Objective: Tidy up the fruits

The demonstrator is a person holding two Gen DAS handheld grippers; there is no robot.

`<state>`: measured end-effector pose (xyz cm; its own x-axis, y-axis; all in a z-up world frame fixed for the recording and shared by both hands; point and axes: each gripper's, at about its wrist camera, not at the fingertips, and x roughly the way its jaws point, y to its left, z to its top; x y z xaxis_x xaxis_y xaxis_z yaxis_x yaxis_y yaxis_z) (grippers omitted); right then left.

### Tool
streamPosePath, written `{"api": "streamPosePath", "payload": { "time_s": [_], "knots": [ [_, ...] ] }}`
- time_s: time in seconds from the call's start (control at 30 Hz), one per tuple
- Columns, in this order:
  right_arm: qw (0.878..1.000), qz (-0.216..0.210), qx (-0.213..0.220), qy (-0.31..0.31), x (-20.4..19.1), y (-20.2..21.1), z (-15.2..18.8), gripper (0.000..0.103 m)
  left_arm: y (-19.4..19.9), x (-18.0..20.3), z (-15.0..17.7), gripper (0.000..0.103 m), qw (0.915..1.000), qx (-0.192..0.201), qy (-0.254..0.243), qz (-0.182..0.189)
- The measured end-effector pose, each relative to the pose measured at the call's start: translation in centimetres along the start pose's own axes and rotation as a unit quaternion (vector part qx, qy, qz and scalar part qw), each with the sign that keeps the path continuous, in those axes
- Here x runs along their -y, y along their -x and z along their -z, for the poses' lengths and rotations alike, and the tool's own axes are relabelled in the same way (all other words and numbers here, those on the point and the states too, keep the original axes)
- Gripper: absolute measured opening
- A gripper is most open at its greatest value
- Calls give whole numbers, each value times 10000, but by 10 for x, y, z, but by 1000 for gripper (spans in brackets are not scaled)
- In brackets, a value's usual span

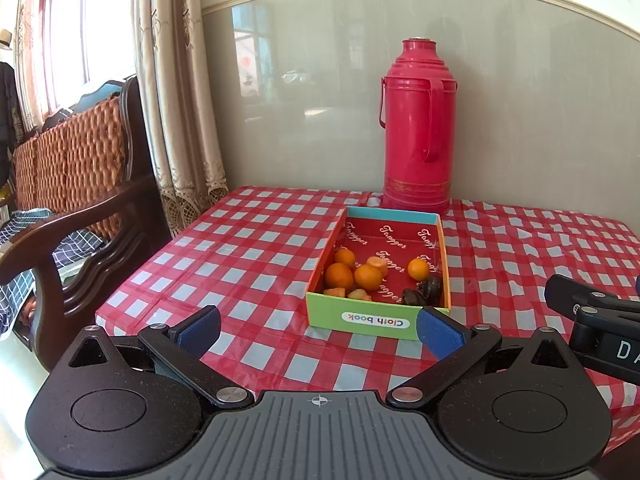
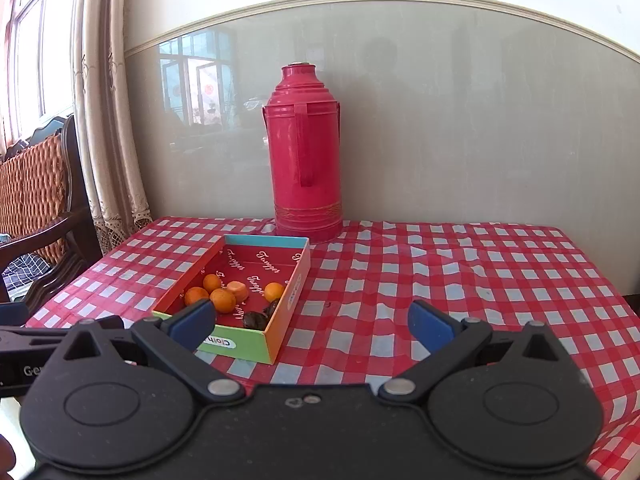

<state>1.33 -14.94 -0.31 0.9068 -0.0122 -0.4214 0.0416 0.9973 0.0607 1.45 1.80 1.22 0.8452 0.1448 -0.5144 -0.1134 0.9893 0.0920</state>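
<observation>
Left gripper point(image 1: 318, 332): its blue fingers point(image 1: 199, 330) are spread wide apart and hold nothing. It hangs over the counter, just in front of the box.
Right gripper point(image 2: 312, 330): its fingers point(image 2: 430, 326) are wide apart too, with nothing between them.
Box point(image 1: 378, 322): a low open box with a green front wall, sitting on the counter near the middle.
Fruits: four small oranges point(image 1: 339, 276) lie inside the box, toward its near end. Dark fruits point(image 1: 424, 292) sit in the near right corner.
Counter point(image 1: 248, 256): covered by a red and white checked cloth.
Flask point(image 1: 416, 128): a tall red one, standing upright just behind the box, by the wall.
</observation>
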Motion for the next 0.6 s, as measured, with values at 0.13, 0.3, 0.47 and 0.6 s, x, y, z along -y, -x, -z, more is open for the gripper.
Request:
{"api": "streamPosePath", "payload": {
  "time_s": [0.13, 0.3, 0.47, 0.6],
  "knots": [
    [10000, -5, 1, 8, 0, 0, 0, 97, -1, 0, 0, 103, 10000, -28, 8, 12],
    [10000, -7, 1, 11, 0, 0, 0, 97, -1, 0, 0, 103, 10000, -39, 42, 13],
    [10000, -17, -9, 12, 0, -1, 0, 97, -2, -1, 0, 103, 10000, -47, 47, 6],
    [10000, -12, -7, 27, -1, -1, 0, 97, -3, -1, 1, 103, 10000, -49, 58, -1]
  ]
}}
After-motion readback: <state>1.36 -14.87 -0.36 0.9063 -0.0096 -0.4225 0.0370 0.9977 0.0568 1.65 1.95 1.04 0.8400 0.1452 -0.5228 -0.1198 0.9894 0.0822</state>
